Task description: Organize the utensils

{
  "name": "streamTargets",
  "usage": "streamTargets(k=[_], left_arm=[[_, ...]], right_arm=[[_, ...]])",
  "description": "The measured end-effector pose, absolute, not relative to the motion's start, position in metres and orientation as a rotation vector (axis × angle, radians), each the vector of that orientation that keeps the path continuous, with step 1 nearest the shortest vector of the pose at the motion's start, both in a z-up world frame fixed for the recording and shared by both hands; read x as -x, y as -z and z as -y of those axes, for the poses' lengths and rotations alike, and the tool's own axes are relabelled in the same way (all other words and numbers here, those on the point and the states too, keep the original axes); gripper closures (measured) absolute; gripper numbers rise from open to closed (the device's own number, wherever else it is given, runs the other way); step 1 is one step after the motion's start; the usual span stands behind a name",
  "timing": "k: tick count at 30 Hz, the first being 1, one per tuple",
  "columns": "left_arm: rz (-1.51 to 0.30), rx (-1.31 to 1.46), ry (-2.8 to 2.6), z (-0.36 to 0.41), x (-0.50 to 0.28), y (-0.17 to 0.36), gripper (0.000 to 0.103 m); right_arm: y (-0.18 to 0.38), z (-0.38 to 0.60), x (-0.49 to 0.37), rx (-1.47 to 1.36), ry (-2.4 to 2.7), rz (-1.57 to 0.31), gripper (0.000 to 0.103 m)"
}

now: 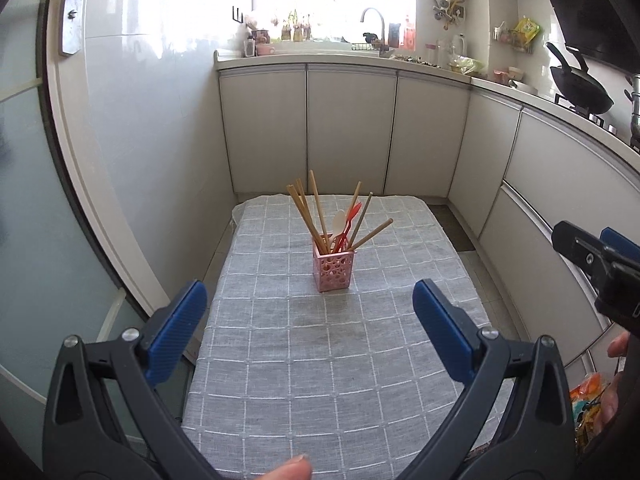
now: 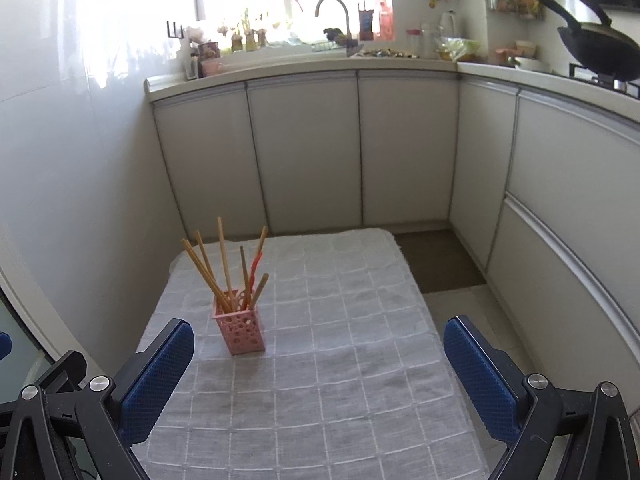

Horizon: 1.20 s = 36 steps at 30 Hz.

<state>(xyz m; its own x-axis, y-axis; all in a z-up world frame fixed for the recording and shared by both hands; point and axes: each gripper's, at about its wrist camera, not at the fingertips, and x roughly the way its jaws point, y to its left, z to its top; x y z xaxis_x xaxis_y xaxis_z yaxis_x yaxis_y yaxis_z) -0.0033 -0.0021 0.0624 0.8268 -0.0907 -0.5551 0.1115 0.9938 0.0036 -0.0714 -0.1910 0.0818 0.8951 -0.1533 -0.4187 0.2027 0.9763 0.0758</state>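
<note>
A pink perforated utensil holder stands upright on the grey checked tablecloth. Several wooden chopsticks, a white spoon and a red utensil stick out of it. My left gripper hovers open well short of the holder, nothing between its blue pads. My right gripper is open too, empty, with the holder just beyond its left pad. The right gripper's side shows at the right edge of the left wrist view.
Grey kitchen cabinets wrap around behind and to the right of the table. A counter with sink and tap runs along the window. A black wok sits on the stove at right. A glossy wall closes the left side.
</note>
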Motion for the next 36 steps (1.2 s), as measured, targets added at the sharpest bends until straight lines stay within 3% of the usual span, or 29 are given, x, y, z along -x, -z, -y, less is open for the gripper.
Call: streamTargets(k=[36], left_arm=[[-0.585,-0.024,0.089,0.007,0.008,-0.061,0.001]], right_arm=[[-0.074,0.182,0.067,-0.083,0.188,-0.44,0.001]])
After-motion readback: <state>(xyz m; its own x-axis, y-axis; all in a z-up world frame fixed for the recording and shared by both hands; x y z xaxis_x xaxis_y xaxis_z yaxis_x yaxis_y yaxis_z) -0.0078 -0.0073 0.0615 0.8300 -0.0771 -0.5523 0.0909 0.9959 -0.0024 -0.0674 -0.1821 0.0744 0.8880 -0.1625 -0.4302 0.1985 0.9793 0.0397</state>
